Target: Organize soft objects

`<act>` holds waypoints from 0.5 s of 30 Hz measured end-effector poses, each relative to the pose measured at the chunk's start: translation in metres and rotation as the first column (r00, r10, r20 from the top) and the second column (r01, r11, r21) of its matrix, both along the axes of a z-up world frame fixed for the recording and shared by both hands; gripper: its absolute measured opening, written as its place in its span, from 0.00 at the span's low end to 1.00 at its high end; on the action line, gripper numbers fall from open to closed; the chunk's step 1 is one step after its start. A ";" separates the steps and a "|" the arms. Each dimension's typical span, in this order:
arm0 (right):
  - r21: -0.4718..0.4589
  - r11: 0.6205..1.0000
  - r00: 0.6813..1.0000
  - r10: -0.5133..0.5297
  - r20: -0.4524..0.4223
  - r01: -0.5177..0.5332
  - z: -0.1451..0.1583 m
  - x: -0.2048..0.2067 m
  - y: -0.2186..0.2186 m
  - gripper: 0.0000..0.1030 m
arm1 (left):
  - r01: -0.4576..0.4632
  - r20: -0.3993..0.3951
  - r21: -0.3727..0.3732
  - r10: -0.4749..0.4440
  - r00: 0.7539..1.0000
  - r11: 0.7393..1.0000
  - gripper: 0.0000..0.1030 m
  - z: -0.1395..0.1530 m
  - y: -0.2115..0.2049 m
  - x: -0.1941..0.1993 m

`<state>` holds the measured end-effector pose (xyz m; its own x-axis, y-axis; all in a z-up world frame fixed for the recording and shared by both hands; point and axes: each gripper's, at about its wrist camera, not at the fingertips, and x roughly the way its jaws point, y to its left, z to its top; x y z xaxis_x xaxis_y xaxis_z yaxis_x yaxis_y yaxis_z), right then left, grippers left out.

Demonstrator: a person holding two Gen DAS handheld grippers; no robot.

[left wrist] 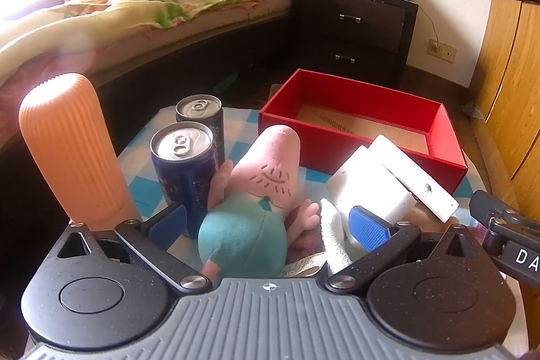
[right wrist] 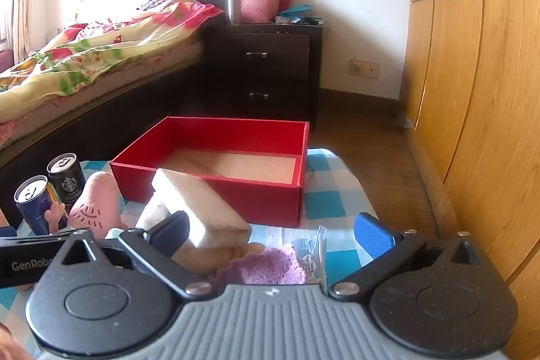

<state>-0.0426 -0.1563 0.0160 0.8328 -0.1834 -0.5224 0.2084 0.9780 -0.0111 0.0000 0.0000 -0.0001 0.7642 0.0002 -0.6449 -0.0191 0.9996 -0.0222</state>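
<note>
Orange ribbed cylinder [left wrist: 67, 144] seen far left, two cans [left wrist: 184, 157] beside it. Left gripper [left wrist: 266, 225] spread wide, released, straddling the plush toy [left wrist: 256, 201] lying on the checked worktop [right wrist: 324, 201]. White sponge blocks [right wrist: 199, 211] leaned against the red box [right wrist: 236, 171]. Right gripper [right wrist: 273, 233] likewise released, purple cloth [right wrist: 266, 265] between its fingers, untouched.
</note>
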 end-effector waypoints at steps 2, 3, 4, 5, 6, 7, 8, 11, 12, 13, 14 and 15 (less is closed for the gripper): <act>0.002 1.000 1.000 0.001 0.000 -0.001 0.000 0.000 0.000 0.82 | 0.002 -0.001 0.000 -0.002 1.000 1.000 0.95 -0.001 0.000 0.000; 0.001 1.000 1.000 -0.001 0.000 0.001 0.000 0.000 0.000 0.82 | 0.002 0.000 0.000 -0.002 1.000 1.000 0.95 -0.001 0.000 0.000; 0.000 1.000 1.000 -0.001 0.000 0.001 0.000 0.000 0.001 0.82 | 0.002 0.001 0.001 -0.002 1.000 1.000 0.95 -0.001 0.000 0.000; 0.002 1.000 1.000 -0.001 0.000 0.001 0.000 0.000 0.000 0.82 | 0.003 0.001 0.001 -0.003 1.000 1.000 0.95 -0.001 0.000 -0.001; 0.002 1.000 1.000 -0.001 0.000 0.001 0.000 0.000 0.001 0.82 | 0.004 0.001 0.001 -0.004 1.000 1.000 0.95 -0.001 0.000 -0.001; 0.001 1.000 1.000 -0.001 -0.001 0.001 0.000 0.000 0.001 0.82 | 0.005 0.001 0.002 -0.005 1.000 1.000 0.95 -0.001 0.000 -0.001; 0.001 1.000 1.000 -0.001 0.000 0.001 0.000 -0.001 0.001 0.82 | 0.005 0.002 0.003 -0.005 1.000 1.000 0.95 -0.001 0.000 -0.001; 0.001 1.000 1.000 0.000 -0.001 0.000 0.000 -0.001 0.001 0.82 | 0.003 0.005 -0.002 -0.003 1.000 1.000 0.95 -0.003 0.000 -0.001; 0.002 1.000 1.000 -0.001 0.000 0.001 0.000 0.000 0.001 0.82 | 0.003 0.005 -0.001 -0.003 1.000 1.000 0.95 -0.003 -0.001 -0.001; 0.002 1.000 1.000 0.000 -0.001 0.000 0.000 0.000 0.001 0.82 | 0.002 0.006 -0.001 -0.002 1.000 1.000 0.95 -0.003 0.000 -0.001; 0.001 1.000 1.000 -0.001 -0.002 0.001 0.000 0.000 0.001 0.82 | 0.002 0.005 -0.001 -0.002 1.000 1.000 0.95 -0.004 0.000 -0.001; 0.002 1.000 1.000 -0.002 -0.002 0.002 -0.001 0.000 0.001 0.82 | 0.002 0.004 -0.002 -0.002 1.000 1.000 0.95 -0.004 0.000 -0.001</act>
<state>-0.0423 -0.1548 0.0154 0.8313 -0.1838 -0.5246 0.2101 0.9776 -0.0095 -0.0013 -0.0003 -0.0046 0.7671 -0.0021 -0.6416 -0.0173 0.9996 -0.0239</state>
